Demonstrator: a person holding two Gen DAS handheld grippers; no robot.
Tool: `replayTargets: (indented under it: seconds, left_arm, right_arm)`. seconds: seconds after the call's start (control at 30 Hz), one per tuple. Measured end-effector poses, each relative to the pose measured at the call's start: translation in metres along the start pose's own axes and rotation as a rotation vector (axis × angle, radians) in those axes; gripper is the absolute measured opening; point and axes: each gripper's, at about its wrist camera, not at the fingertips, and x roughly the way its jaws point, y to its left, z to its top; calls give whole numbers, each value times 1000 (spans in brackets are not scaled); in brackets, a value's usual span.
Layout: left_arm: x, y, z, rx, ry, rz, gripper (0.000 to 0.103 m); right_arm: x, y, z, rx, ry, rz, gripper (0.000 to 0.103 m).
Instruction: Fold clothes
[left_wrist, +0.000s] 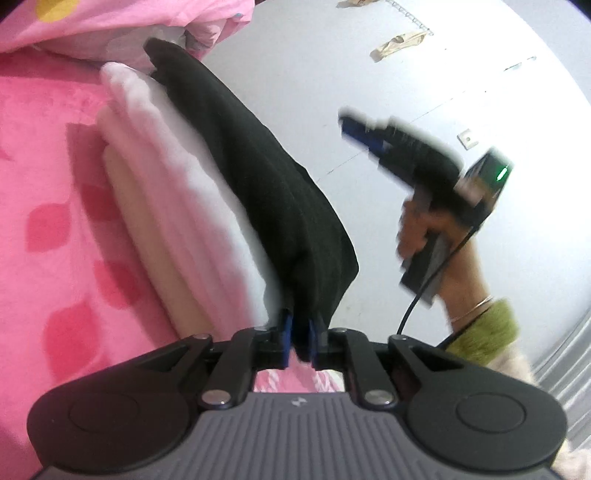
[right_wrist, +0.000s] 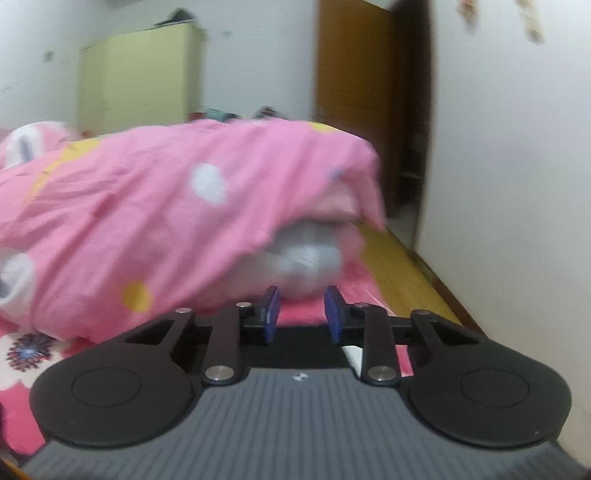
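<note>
A folded black garment (left_wrist: 258, 177) lies on top of a stack of folded white and cream clothes (left_wrist: 166, 192) on the pink bed. My left gripper (left_wrist: 299, 339) is shut on the near corner of the black garment, with dark cloth filling the narrow gap between its blue pads. My right gripper (left_wrist: 351, 127) is blurred in the air to the right, in front of the wall, held by a hand (left_wrist: 421, 229) with a green cuff. In the right wrist view, the right gripper (right_wrist: 301, 314) stands open with nothing between its pads, facing a bunched pink quilt (right_wrist: 147, 206).
A pink sheet (left_wrist: 48, 184) with darker patches covers the bed. The bunched quilt (left_wrist: 129, 22) lies just beyond the stack. A white wall (left_wrist: 332, 74) runs along the bed's wooden edge (right_wrist: 399, 273). A pale yellow wardrobe (right_wrist: 140, 77) and a brown door (right_wrist: 354, 85) stand beyond the bed.
</note>
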Motion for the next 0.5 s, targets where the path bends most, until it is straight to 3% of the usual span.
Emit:
replayTargets:
  seconds: [0.07,0.17,0.23,0.3,0.4,0.47,0.5]
  left_arm:
    - [-31,-11,3,46,-78,89,32]
    - [-58,-29,8,118,-196,168,32]
    - [-31,-16,35,144,-239,171,32]
    - [-12,-22,39,207,-246,172,34]
    - [20,-9,59,255,-254,267,39]
    - [43,16,71,211,-274,369,39]
    - [48,28,75,168,-267,376,39]
  right_arm:
    - [-1,-18,-13,37,6,-20,15]
    - [5,-28,-21,61,9,23,12]
    - [16,-22,-21,39,31,55,12]
    - [29,-15,-20,10,61,88,12]
    - [50,2,-19,-26,124,134,11]
    - [69,6,-23,-48,197,71,11]
    - [77,5,-26,-50,227,27,11]
